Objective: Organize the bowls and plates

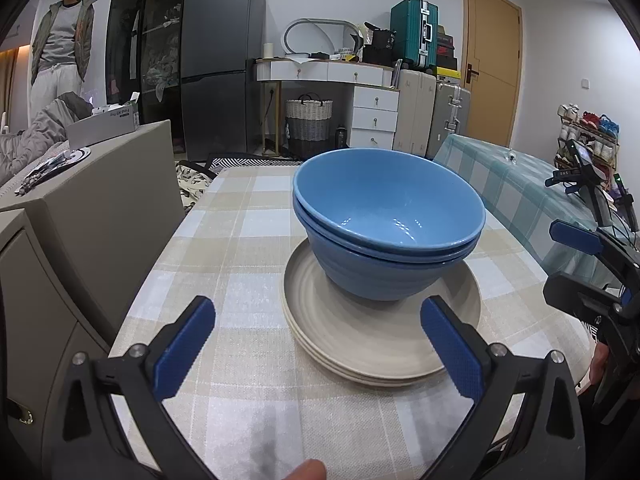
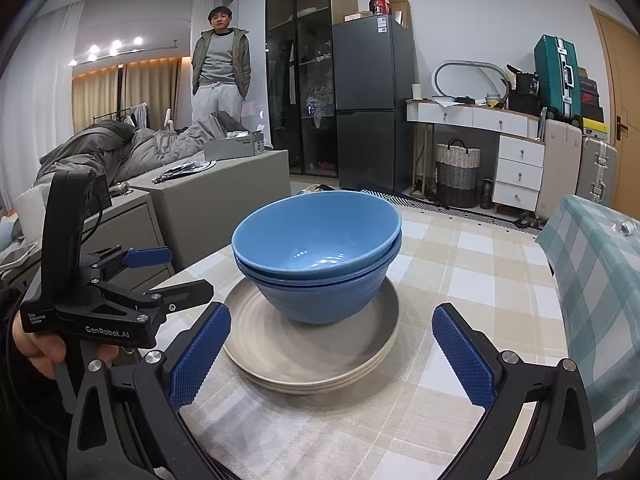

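Note:
Two blue bowls (image 1: 388, 216) (image 2: 316, 248) sit nested, upright, on a stack of beige plates (image 1: 360, 340) (image 2: 280, 344) in the middle of the checked tablecloth (image 1: 240, 240) (image 2: 460, 280). My left gripper (image 1: 318, 344) is open and empty, just short of the plates' near rim, its fingers wider than the bowls. My right gripper (image 2: 332, 354) is also open and empty, at the plates' near edge from the other side. Each view shows the other gripper at its margin: the right gripper (image 1: 560, 264) and the left gripper (image 2: 172, 274), both apart from the dishes.
A grey cabinet (image 1: 100, 200) (image 2: 224, 196) stands tight against the table's left side. A surface with a teal checked cloth (image 1: 500, 176) (image 2: 592, 264) adjoins it on the right. A person (image 1: 60, 40) (image 2: 220, 64) stands at the back by a dark fridge (image 1: 220, 60).

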The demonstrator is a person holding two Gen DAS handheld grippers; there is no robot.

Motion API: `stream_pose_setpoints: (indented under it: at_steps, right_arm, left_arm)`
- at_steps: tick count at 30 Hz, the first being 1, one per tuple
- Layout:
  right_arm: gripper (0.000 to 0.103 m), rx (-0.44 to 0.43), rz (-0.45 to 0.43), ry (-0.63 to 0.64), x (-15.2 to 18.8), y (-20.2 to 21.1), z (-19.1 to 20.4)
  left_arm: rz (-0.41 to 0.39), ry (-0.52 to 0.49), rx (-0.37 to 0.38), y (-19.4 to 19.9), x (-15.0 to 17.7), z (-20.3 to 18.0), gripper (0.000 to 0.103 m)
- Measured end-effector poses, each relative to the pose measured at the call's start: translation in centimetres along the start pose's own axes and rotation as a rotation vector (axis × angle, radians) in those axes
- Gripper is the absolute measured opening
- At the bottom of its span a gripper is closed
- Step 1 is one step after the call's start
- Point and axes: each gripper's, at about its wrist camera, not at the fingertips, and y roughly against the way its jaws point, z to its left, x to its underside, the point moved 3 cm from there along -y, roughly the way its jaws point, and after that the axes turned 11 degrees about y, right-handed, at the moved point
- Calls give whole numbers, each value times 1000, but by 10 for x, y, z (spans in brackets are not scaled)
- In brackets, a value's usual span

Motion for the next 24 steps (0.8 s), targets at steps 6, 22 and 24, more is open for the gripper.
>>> stream_pose_setpoints:
  at_steps: [6,22,24]
  right_arm:
    - [102,-7,7,14,1,-3,4]
    - [102,-8,10,17,1,-4,4]
    - [102,-10,12,17,2,-5,5]
  left_arm:
    - [11,9,6,-1,0,1,103]
    - [21,21,1,-1,1,4,103]
    - [24,26,4,-2,1,5,103]
